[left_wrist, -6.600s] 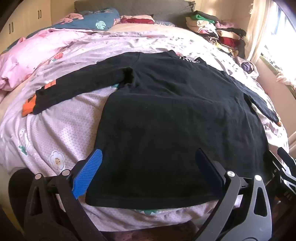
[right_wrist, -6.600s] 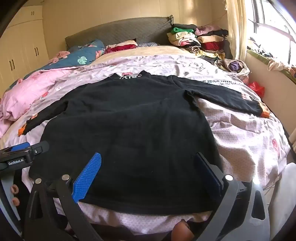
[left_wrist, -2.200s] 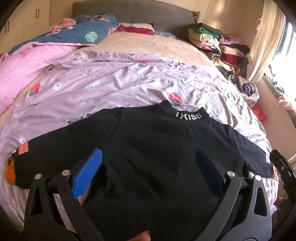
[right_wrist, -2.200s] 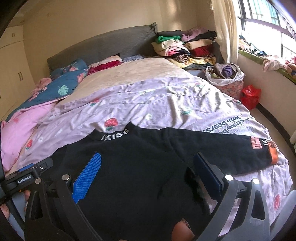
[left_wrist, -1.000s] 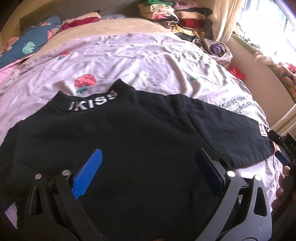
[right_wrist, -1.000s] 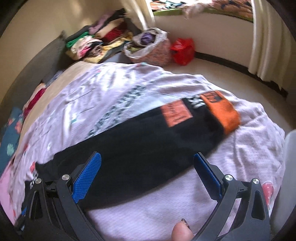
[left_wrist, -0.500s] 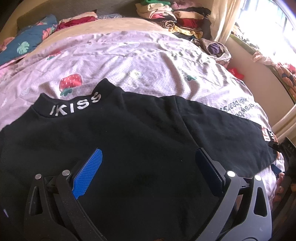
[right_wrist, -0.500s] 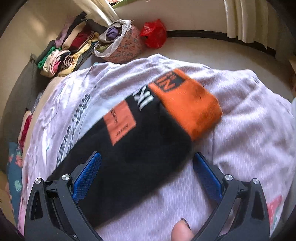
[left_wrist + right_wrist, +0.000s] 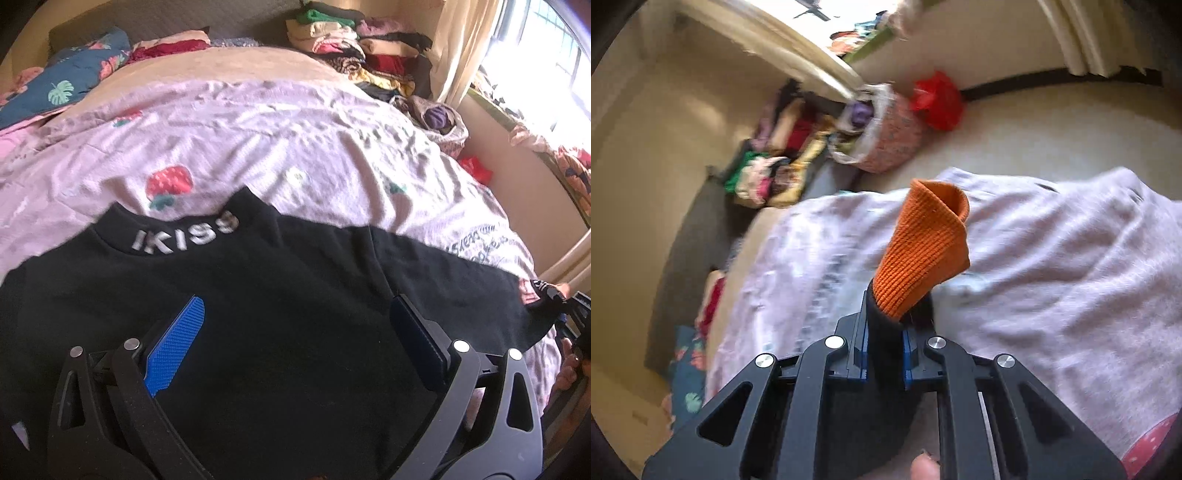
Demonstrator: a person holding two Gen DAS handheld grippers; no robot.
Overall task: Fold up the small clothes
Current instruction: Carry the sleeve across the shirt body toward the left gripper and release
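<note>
A black long-sleeved shirt (image 9: 295, 258) with a white "IKISS" collar lies flat on the lilac quilt (image 9: 295, 129). My left gripper (image 9: 295, 306) hovers open over the shirt's chest, with nothing between its blue pads. My right gripper (image 9: 892, 325) is closing its jaws on the end of the shirt's right sleeve (image 9: 461, 291). The pads press on the black fabric, and the orange cuff (image 9: 927, 251) stands up beyond the fingertips. The right gripper (image 9: 569, 306) also shows at the right edge of the left wrist view, by the sleeve end.
Folded clothes are piled (image 9: 351, 40) at the bed's far right corner. A patterned laundry bag (image 9: 886, 136) and a red bag (image 9: 936, 99) sit on the floor by the window wall. Pillows (image 9: 66, 85) lie at the headboard. The bed edge drops off just beyond the cuff.
My right gripper reached the sleeve end, rolled and shut on it, and the orange cuff now stands up off the quilt. The left gripper stayed open over the shirt's chest.
</note>
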